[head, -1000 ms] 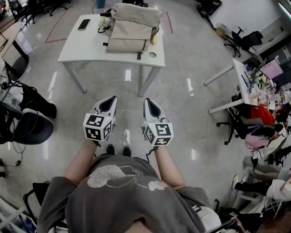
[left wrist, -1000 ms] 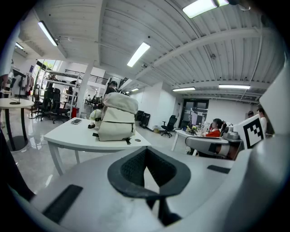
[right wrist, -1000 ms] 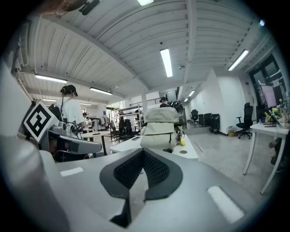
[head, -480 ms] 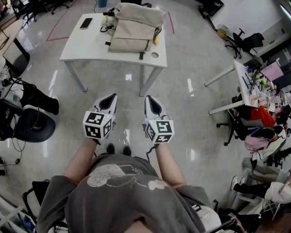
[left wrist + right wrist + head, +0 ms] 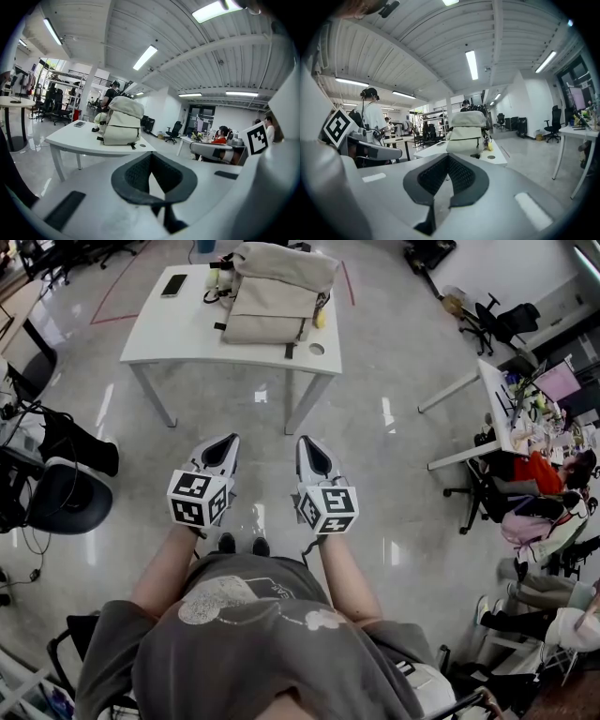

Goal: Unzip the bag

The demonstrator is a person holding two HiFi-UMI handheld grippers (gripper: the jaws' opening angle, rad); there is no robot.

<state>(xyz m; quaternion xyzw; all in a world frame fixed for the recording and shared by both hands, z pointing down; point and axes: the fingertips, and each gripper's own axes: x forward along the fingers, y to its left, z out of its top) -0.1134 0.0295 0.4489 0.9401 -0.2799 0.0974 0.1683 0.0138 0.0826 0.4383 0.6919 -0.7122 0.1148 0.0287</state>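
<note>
A beige backpack [image 5: 272,292] stands on a white table [image 5: 173,334] across the floor, well ahead of me. It also shows in the left gripper view as the backpack [image 5: 122,122] and in the right gripper view as the backpack [image 5: 466,132]. My left gripper [image 5: 223,452] and right gripper [image 5: 310,454] are held side by side in front of my body, far short of the table. Both are shut with nothing between the jaws.
A phone [image 5: 173,285] and small items lie on the table beside the bag. A black office chair [image 5: 66,493] stands at my left. Desks, chairs and seated people [image 5: 539,479] fill the right side. Glossy floor lies between me and the table.
The view has shifted slightly; the table sits a little nearer and more to the left. Both grippers keep their pose, still shut.
</note>
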